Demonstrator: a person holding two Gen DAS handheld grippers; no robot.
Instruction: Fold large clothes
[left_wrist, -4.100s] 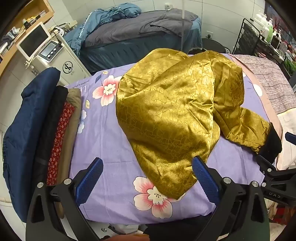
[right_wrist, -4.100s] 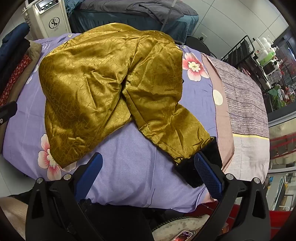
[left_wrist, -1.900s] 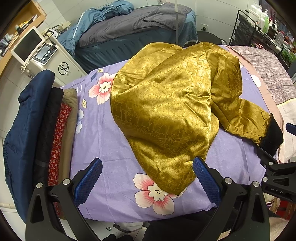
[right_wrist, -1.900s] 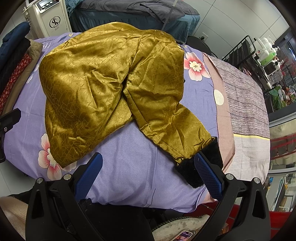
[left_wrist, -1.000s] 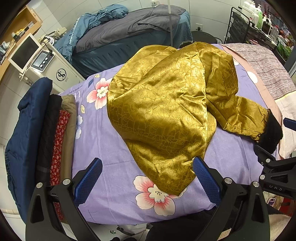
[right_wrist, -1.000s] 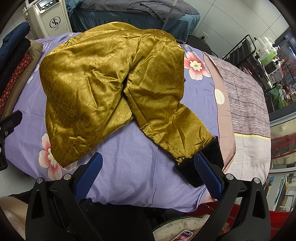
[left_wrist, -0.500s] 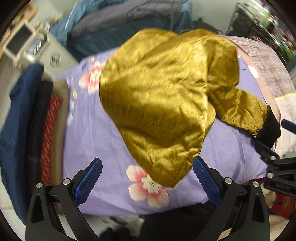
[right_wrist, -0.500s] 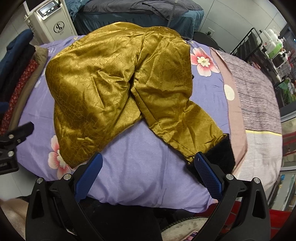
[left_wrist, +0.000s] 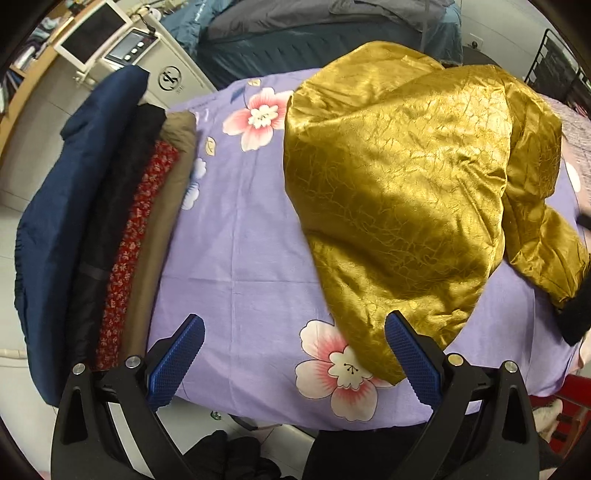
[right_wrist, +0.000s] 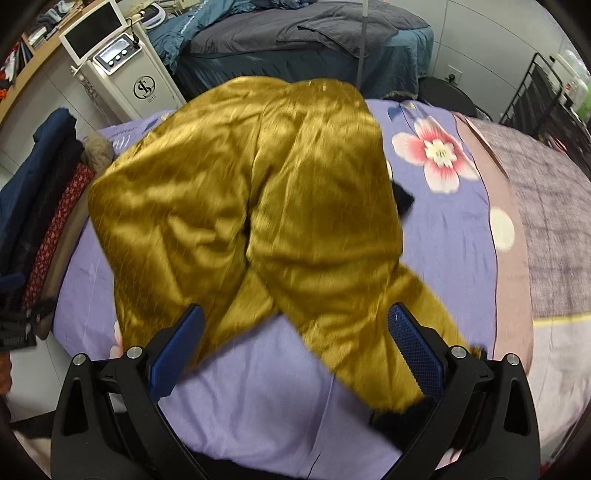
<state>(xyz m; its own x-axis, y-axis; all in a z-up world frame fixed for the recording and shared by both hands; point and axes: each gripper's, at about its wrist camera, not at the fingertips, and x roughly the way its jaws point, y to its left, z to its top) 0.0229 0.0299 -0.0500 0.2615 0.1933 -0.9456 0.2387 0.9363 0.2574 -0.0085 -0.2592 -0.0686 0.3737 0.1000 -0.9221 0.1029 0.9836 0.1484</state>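
A shiny gold jacket (left_wrist: 406, 184) lies crumpled on the purple flowered sheet (left_wrist: 240, 258), one sleeve stretched to the right and ending in a black cuff (left_wrist: 576, 317). My left gripper (left_wrist: 293, 360) hovers open over the sheet's near edge, its right pad beside the jacket's lower hem. In the right wrist view the gold jacket (right_wrist: 258, 221) fills the middle, and my right gripper (right_wrist: 295, 347) stands open just above the sleeve, with the black cuff (right_wrist: 399, 413) near its right finger. Neither gripper holds anything.
A stack of folded clothes (left_wrist: 92, 229) in navy, black, red print and tan lies along the sheet's left edge. A white machine with a screen (right_wrist: 122, 70) and a bed with dark bedding (right_wrist: 295, 40) stand behind. A grey-purple blanket (right_wrist: 546, 221) covers the right side.
Both grippers have moved forward and lower toward the jacket. The left view has swung leftward; the right gripper has come over the sleeve, and its view is blurred by motion.
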